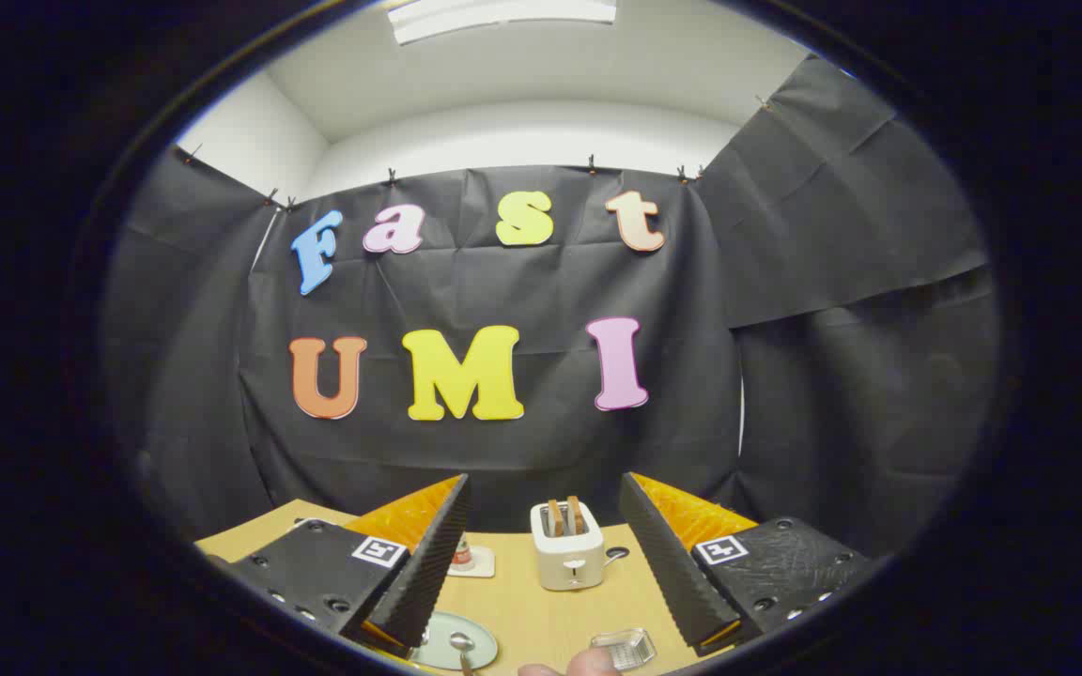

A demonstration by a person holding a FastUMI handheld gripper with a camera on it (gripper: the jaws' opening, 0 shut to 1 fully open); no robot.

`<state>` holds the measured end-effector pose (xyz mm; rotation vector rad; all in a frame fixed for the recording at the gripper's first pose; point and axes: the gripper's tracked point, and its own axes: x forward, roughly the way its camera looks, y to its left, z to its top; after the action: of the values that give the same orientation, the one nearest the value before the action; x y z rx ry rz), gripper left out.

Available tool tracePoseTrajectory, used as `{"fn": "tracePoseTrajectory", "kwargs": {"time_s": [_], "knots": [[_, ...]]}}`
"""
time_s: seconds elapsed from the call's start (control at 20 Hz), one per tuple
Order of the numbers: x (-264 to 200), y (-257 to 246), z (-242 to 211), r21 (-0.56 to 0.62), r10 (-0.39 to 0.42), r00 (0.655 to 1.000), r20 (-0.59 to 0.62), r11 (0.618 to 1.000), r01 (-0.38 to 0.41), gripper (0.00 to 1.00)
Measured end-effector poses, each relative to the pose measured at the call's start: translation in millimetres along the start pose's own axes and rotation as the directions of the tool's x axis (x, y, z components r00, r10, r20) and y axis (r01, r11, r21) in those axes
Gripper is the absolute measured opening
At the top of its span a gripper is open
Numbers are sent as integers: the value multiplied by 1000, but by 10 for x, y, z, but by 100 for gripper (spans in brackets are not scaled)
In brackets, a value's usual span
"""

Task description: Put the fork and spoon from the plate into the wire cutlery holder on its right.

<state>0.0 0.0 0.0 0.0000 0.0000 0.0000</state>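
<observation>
While the hand-held gripper point(546, 563) hangs spread and empty, the spoon point(462, 645) lies on the plate point(480, 648) just ahead. Holder point(624, 648) sits right; a steep approach may skid the spoon off.

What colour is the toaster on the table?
The toaster is white or cream, with two brown slices of toast sticking up, seen in the gripper view beyond the open gripper.
</observation>
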Motion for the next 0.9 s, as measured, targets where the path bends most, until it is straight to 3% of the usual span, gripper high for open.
{"fn": "tracePoseTrajectory", "kwargs": {"time_s": [0.6,0.9], "knots": [[51,69,-93,-14,33,999,-36,999,-34,95],[52,162,-465,-32,100,985,-143,994,-106,95]]}}
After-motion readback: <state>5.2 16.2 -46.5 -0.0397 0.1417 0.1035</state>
